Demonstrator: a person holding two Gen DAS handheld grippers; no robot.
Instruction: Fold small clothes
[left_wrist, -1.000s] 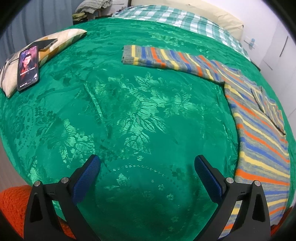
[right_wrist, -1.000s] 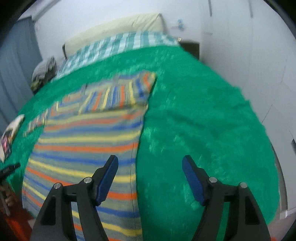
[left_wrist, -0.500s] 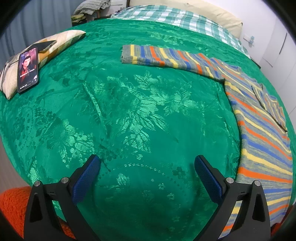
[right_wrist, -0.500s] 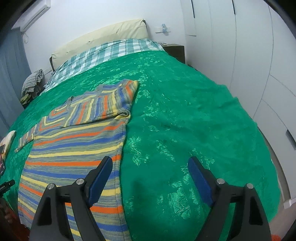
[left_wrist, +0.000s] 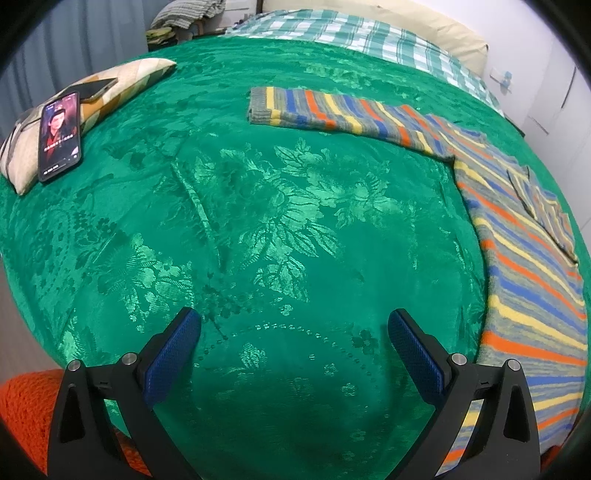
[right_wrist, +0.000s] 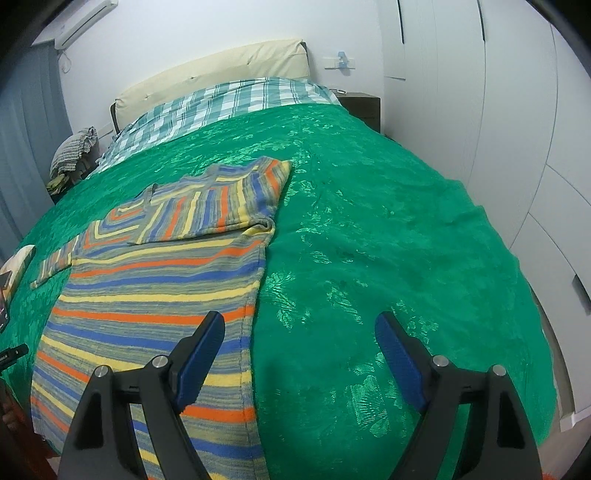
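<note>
Nearest in each wrist view are the gripper's own black arms and blue pads. The left gripper (left_wrist: 293, 334) is spread wide over bare green bedspread (left_wrist: 258, 221), nothing between its pads. The right gripper (right_wrist: 299, 338) is also spread wide and empty, its left finger (right_wrist: 201, 356) over the sweater's right edge and its other finger over the bedspread; whether either touches the cloth cannot be told.

The striped sweater (right_wrist: 159, 295) lies flat on the bedspread. Its hem runs out of the right wrist view at the bottom, behind the gripper. One sleeve (right_wrist: 218, 206) is folded across the chest; the other sleeve (left_wrist: 332, 110) stretches straight out to the side.

At the lower left of the left view an orange knit (left_wrist: 22, 413) is cut off by the frame; what it is cannot be told. Farther left, a lit phone (left_wrist: 59, 136) rests on a small cushion (left_wrist: 125, 79).

Beyond lie a plaid sheet (right_wrist: 229, 103), a cream headboard (right_wrist: 221, 70), a heap of cloth (right_wrist: 74, 151) by a grey curtain (right_wrist: 22, 122), and white cupboard doors (right_wrist: 498, 110) on the right.
</note>
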